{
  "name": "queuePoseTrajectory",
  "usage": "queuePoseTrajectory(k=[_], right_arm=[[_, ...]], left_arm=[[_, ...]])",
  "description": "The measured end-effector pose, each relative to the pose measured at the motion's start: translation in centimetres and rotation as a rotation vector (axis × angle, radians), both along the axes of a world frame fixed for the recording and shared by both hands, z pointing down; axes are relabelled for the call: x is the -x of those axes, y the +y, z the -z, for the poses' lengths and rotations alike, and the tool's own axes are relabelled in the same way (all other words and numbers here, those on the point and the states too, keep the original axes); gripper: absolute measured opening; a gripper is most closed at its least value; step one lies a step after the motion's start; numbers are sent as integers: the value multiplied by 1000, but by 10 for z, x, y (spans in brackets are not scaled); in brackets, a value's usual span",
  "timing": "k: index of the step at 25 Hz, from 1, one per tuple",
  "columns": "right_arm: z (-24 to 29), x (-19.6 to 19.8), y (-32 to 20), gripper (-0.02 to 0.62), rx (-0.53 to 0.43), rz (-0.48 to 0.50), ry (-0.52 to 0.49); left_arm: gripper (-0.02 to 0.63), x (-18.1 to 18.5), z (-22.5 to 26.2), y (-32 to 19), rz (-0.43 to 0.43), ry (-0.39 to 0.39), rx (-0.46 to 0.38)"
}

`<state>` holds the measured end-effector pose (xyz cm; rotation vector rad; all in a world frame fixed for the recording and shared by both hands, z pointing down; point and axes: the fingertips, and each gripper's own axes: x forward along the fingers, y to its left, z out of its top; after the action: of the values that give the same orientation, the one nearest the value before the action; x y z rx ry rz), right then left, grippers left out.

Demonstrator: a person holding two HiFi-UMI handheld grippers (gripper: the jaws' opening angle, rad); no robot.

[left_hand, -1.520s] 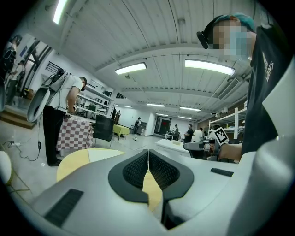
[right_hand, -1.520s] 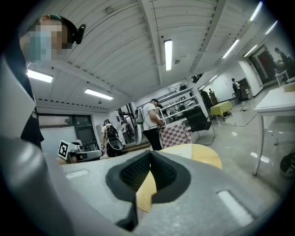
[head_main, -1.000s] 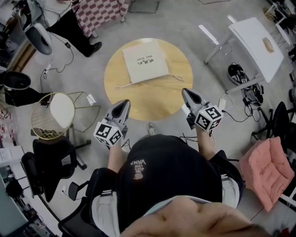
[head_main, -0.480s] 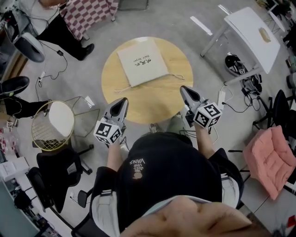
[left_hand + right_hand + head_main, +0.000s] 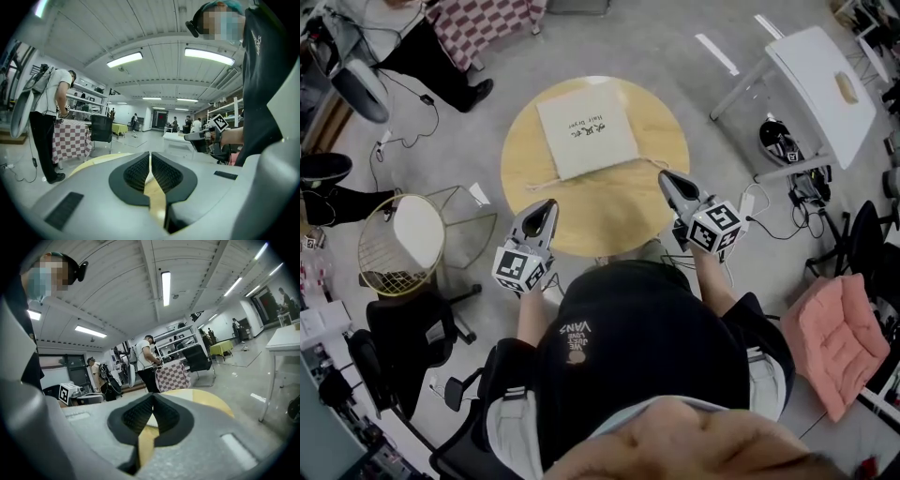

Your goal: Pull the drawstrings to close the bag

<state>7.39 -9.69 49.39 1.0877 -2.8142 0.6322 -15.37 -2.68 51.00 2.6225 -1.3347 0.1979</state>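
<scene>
A cream cloth bag [image 5: 586, 137] with small print lies flat on the round wooden table [image 5: 609, 211]. Its thin drawstrings run out sideways from its near edge, one to the left [image 5: 546, 184] and one to the right [image 5: 652, 163]. My left gripper [image 5: 549, 205] hovers at the table's near-left rim, shut and empty, close to the left string's end. My right gripper [image 5: 664, 175] is over the table's near-right part, shut and empty, its tip close to the right string's end. In the left gripper view the jaws [image 5: 149, 156] meet, and the right gripper view shows the same [image 5: 153, 397].
A wire basket [image 5: 398, 244] and a black chair [image 5: 408, 328] stand left of me. A white table [image 5: 820, 80] is at the upper right, a pink cushion [image 5: 839, 342] at the right. A person [image 5: 412, 42] stands by a checkered cloth [image 5: 483, 23] beyond the table.
Both grippers have moved forward toward the table; the right one now reaches over its near-right edge, closer to the string's end. Both stay shut.
</scene>
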Motion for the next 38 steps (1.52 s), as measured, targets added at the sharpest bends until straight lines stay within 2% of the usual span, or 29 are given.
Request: queuePoseTrajectory(k=[11, 17, 25, 30, 34, 38], right_arm=[[-41, 1, -56, -2, -73, 111, 144], [-68, 5, -86, -2, -52, 157, 169], [-107, 14, -100, 0, -22, 219, 231], [-135, 17, -103, 0, 24, 261, 265], [-150, 15, -107, 0, 37, 263, 301], [-162, 11, -109, 0, 17, 280, 357]], left_arm=[[11, -7, -5, -20, 76, 20, 16], [11, -4, -15, -31, 130, 16, 28], [11, -4, -32, -40, 153, 14, 41], [11, 1, -50, -55, 134, -30, 36], [12, 4, -72, -64, 97, -33, 80], [12, 6, -91, -70, 56, -79, 135]])
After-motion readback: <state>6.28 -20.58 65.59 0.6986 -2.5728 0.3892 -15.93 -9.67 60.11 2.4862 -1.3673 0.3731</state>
